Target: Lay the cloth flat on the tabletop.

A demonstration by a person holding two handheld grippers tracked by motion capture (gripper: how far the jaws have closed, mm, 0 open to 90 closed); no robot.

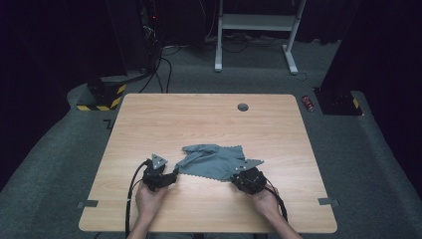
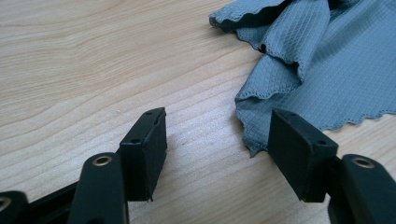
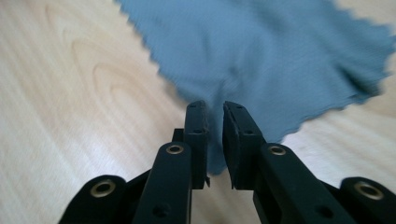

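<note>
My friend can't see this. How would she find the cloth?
Look at the wooden table, along its near half. Between the two black grippers lies a crumpled grey-blue cloth, the only soft thing there, with wavy zigzag edges and a fine grid weave.

A blue-grey cloth with a scalloped edge is seen spread on the light wooden bench, filling the upper middle and right of the right gripper view. The right claw is seen rising from the bottom, its two black jaws drawn nearly together with a narrow gap left between them, over the cloth's near corner. Whether fabric is pinched cannot be told.
</note>
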